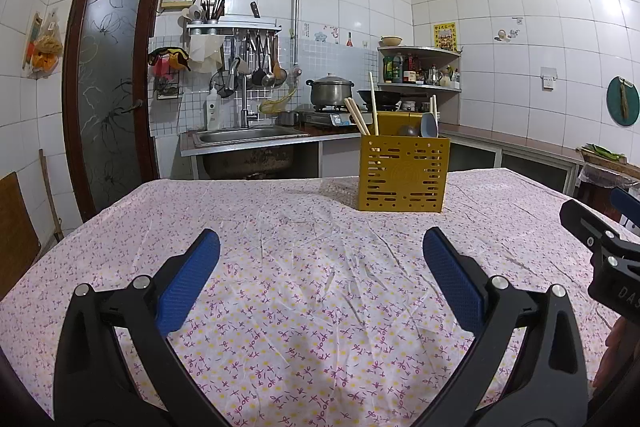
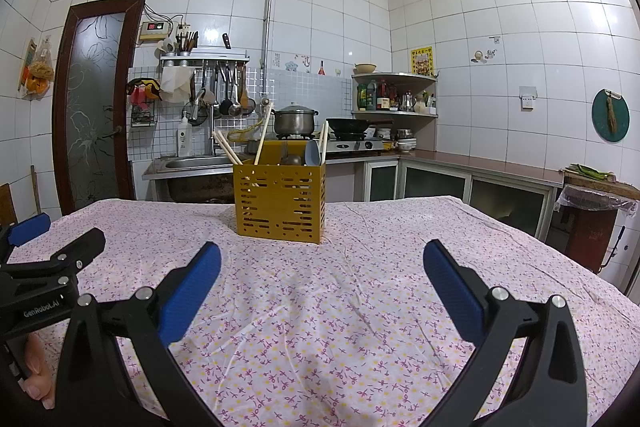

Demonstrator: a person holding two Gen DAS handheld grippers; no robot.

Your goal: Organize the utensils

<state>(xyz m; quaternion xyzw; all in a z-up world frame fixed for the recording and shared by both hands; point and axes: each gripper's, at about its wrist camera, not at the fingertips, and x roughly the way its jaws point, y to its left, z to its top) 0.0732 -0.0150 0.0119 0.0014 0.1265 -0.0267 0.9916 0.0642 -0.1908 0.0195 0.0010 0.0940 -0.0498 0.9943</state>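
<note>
A yellow slotted utensil holder stands upright on the floral tablecloth, toward the far side. Wooden chopsticks, a grey-blue spoon and a dark ladle stick out of it. My left gripper is open above bare cloth, well short of the holder and left of it. My right gripper is open too, short of the holder, nothing between its fingers. Each gripper shows at the edge of the other's view.
Beyond the table lie a steel sink, a pot and a wok on a gas stove, hanging utensils and a corner shelf. A counter runs along the right wall. A glass door stands at left.
</note>
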